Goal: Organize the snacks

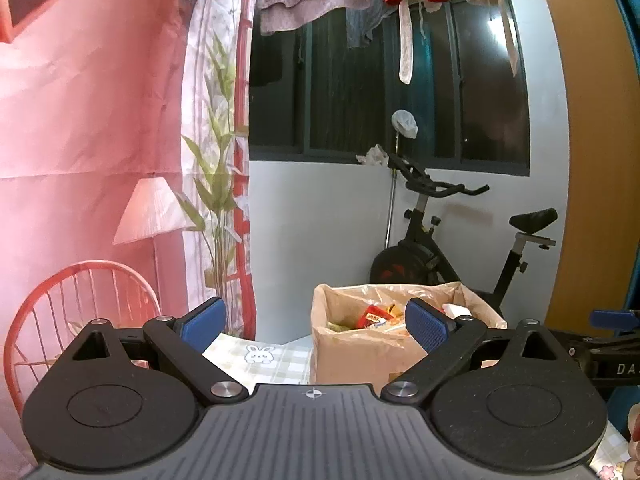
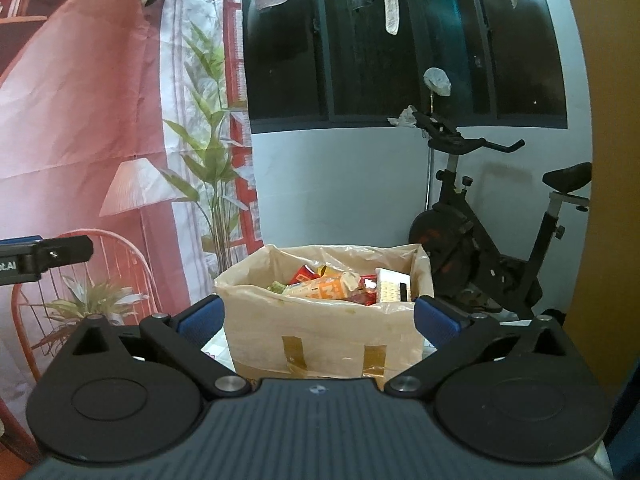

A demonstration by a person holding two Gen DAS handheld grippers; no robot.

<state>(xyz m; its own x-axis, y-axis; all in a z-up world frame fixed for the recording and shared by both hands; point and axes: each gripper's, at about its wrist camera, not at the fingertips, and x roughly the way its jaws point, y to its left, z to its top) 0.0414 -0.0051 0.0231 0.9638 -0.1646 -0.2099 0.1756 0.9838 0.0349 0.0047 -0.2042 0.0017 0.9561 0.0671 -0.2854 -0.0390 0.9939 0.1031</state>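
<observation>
Two views, one target. Left wrist: my left hand-held gripper (image 1: 316, 322) gapes empty, the snack box (image 1: 352, 354) just right of its centreline. Right wrist: my right hand-held gripper (image 2: 318, 318), spread empty, faces the box squarely; its loose liner (image 2: 256, 272) could snag a finger.

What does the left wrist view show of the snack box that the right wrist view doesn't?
Only the left wrist view shows the rabbit print on the checked tablecloth beside the cardboard box. Only the right wrist view shows the two tape strips on the box front and the white packet clearly. Both show the plastic-lined box of snacks, the exercise bike, and an open, empty gripper.
</observation>
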